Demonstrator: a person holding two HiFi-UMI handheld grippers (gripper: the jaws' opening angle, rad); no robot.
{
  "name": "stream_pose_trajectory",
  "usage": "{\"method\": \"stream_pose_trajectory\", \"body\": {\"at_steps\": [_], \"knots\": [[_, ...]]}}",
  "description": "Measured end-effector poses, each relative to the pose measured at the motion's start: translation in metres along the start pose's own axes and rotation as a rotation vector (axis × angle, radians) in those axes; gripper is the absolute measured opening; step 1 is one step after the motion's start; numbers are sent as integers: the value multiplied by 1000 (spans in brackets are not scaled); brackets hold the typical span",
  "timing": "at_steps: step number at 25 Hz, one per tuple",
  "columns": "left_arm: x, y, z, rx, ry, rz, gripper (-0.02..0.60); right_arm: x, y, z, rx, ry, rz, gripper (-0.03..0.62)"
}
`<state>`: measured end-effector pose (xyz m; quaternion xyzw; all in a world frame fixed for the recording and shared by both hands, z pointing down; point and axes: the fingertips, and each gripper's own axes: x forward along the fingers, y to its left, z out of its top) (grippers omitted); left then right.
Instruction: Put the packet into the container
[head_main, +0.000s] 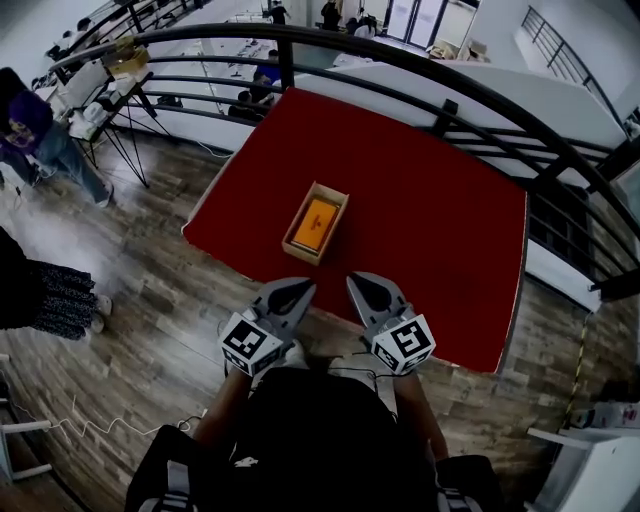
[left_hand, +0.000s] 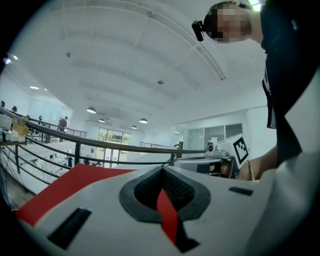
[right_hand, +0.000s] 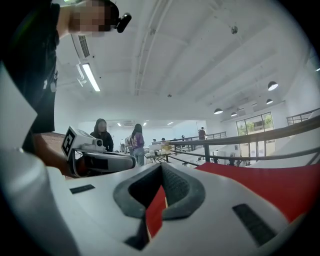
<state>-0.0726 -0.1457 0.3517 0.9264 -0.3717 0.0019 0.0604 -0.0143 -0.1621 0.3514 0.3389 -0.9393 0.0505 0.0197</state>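
- The packet (head_main: 314, 224) lies in the container (head_main: 337, 226), which sits on the table (head_main: 430, 230).
- The left gripper (head_main: 300, 290) is at the container's 6 o'clock, and the right gripper (head_main: 357, 285) at 5.
- The railing (head_main: 400, 55) runs behind the table, at 12 o'clock.

No readable text, label, brand or number anywhere.

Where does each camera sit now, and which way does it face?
Head view: on the person's head, looking steeply down at the red table and open cardboard box holding the orange packet; left gripper and right gripper show.
Left gripper view: on the left gripper, looking level over the table toward the black railing; its shut jaws and a forearm show.
Right gripper view: on the right gripper, facing likewise; shut jaws show.
Gripper views share railing and table.
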Motion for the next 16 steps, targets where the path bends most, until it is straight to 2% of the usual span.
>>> {"method": "stream_pose_trajectory", "body": {"at_steps": [6, 16], "knots": [[-3, -8, 10, 9, -15, -10, 9, -3, 7, 5, 8, -4, -2, 21], [-3, -26, 6, 2, -6, -29, 9, -9, 18, 5, 13, -7, 12, 21]]}}
